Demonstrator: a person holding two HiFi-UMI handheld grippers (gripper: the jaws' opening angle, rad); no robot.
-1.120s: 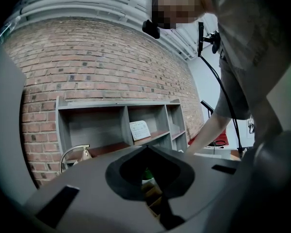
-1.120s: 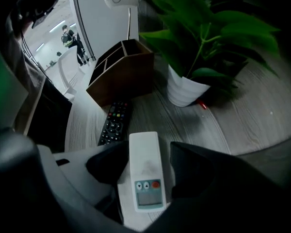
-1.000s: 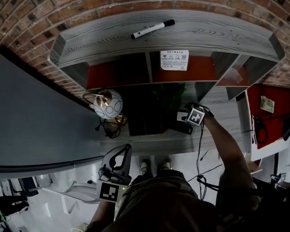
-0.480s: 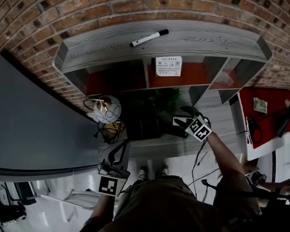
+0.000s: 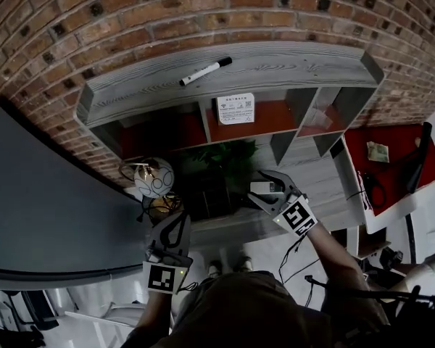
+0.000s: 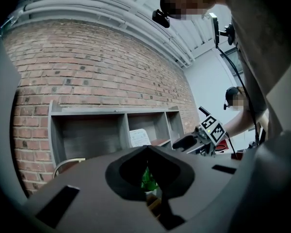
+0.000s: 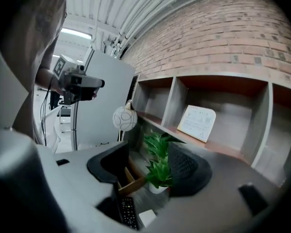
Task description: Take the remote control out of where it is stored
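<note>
Lifting clear of the wooden organiser (image 7: pixel 131 182), the right claw (image 7: pixel 148 155) is hanging open, empty — the white remote control (image 7: pixel 146 218) is lying released outside that organiser; the left claw (image 6: pixel 146 148) is staying closed.

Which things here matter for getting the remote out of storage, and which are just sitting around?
For the job:
white remote
black remote
wooden box
right gripper, jaws open

Just lying about:
plant
round lamp
marker
printed card
</note>
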